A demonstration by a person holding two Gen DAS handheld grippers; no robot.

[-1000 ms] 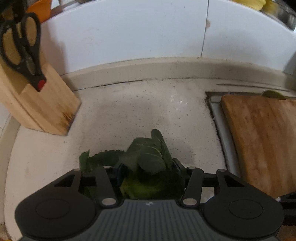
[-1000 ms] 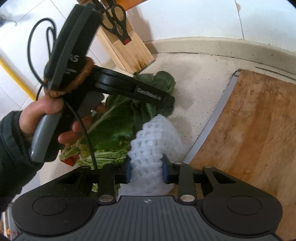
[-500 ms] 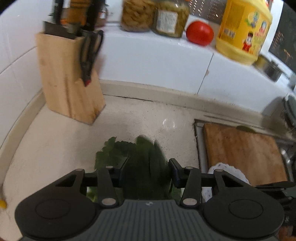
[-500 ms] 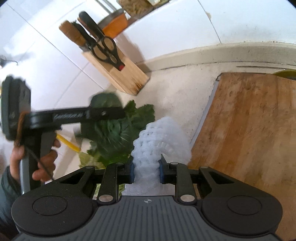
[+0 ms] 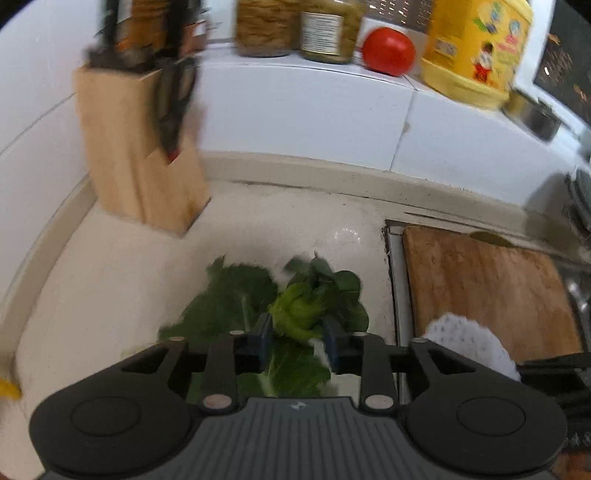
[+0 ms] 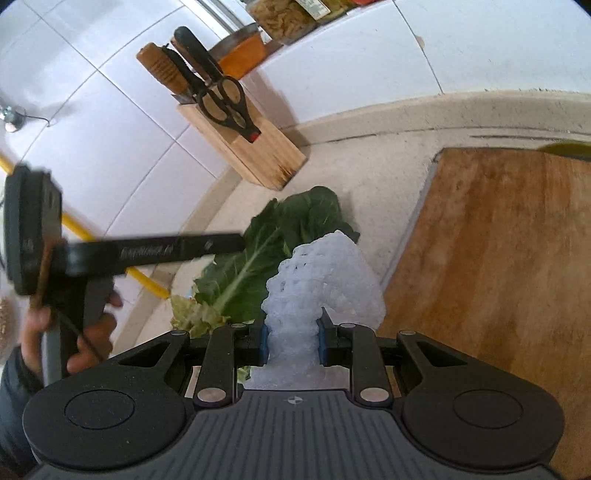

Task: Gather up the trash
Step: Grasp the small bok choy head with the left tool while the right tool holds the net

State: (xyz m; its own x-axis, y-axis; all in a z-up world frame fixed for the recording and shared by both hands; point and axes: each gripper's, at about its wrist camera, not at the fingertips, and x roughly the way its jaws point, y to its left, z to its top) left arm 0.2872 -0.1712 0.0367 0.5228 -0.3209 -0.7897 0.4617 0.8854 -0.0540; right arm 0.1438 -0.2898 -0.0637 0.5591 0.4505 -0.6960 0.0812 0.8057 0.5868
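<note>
My left gripper [image 5: 297,338] is shut on a bunch of green vegetable scraps [image 5: 314,299] and holds it above the counter. A large green leaf [image 5: 229,310] lies on the counter below it, and also shows in the right wrist view [image 6: 266,258]. My right gripper [image 6: 291,341] is shut on a white foam fruit net [image 6: 325,280], which also shows in the left wrist view [image 5: 469,339]. The left gripper shows in the right wrist view at the left; its fingertips are hidden there.
A wooden knife block [image 5: 140,162] with scissors [image 6: 225,103] stands at the back left. A wooden cutting board [image 6: 495,251] lies to the right. Jars [image 5: 325,29], a tomato [image 5: 388,50] and a yellow oil bottle [image 5: 476,48] stand on the back ledge.
My left gripper has risen and pulled back with the scraps; the big leaf lies uncovered. The right gripper keeps hold of the foam net and has lifted a little.
</note>
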